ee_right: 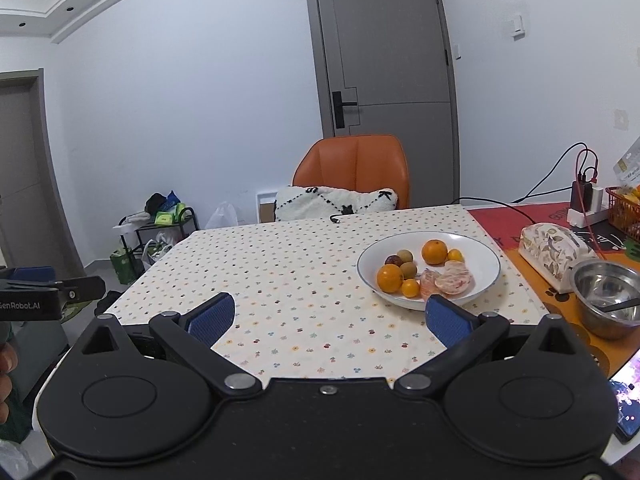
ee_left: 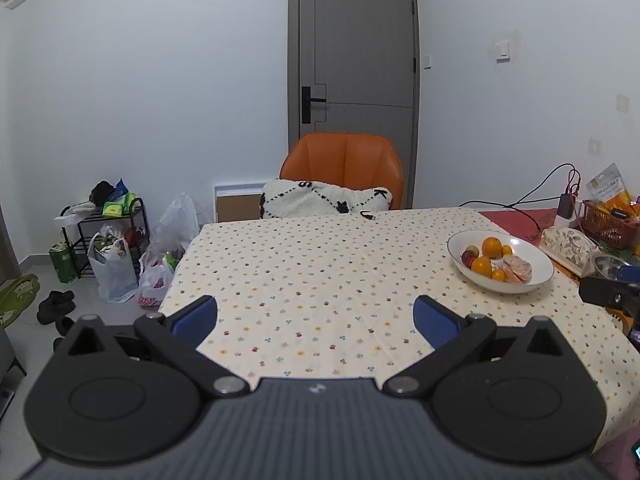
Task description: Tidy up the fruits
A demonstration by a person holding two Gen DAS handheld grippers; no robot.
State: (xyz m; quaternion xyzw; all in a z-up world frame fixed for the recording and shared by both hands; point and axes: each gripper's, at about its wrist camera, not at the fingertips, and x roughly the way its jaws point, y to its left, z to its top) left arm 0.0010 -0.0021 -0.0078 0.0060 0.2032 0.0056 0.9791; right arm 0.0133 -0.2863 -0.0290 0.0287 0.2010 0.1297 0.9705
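Note:
A white bowl sits on the dotted tablecloth and holds oranges, small yellow citrus, brownish round fruits, a dark red fruit and peeled citrus pieces. It also shows in the left wrist view, at the right. My right gripper is open and empty, its right fingertip just in front of the bowl's near rim. My left gripper is open and empty above the bare cloth, left of the bowl.
A patterned tissue box, a steel bowl with a spoon, an orange basket and a charger with cables stand on the right. An orange chair with a cushion is behind the table. Bags and a rack are on the floor at left.

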